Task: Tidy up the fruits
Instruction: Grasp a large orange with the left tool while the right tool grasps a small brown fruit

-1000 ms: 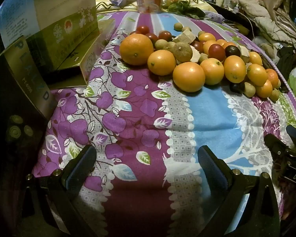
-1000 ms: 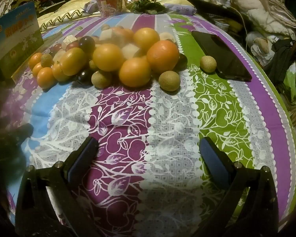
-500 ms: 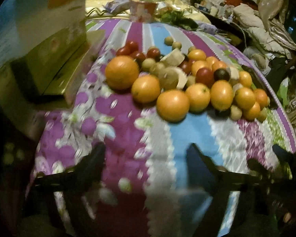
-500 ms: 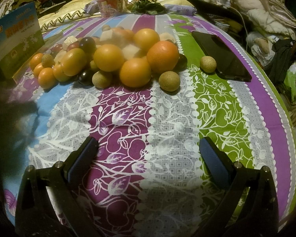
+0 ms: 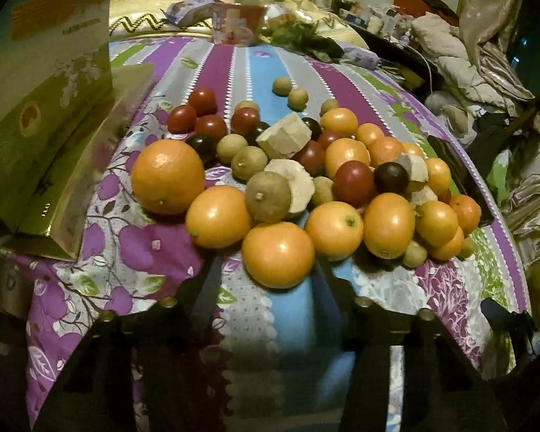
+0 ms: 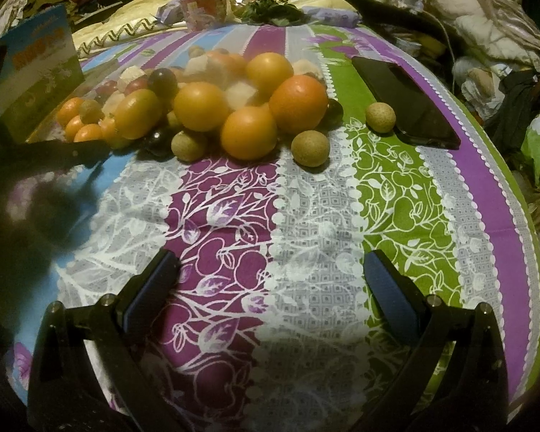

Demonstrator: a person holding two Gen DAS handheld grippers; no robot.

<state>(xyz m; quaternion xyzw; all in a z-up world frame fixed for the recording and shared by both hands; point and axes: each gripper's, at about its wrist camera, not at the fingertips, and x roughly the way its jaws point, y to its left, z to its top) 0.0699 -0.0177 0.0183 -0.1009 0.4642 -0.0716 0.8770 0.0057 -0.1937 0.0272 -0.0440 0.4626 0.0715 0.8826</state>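
Nothing looks sorted yet: the mixed fruit pile (image 5: pixel 306 180) fills mid-frame, the left hand-held gripper (image 5: pixel 266 288) is closing on nothing, and the right hand-held gripper (image 6: pixel 270 273) gapes wide, empty.

The box (image 6: pixel 36 72) on the far left has orange letters, but they are too blurry to read.

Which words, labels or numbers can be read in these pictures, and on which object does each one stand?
None can be read for certain.
Green and blue box, left wrist view: orange and pale printing on its face, too blurred to read.
Same box, right wrist view: a row of orange characters, too blurred to read.
Pink cup at the far end: a printed picture, no legible text.
Black phone: dark screen, nothing written.
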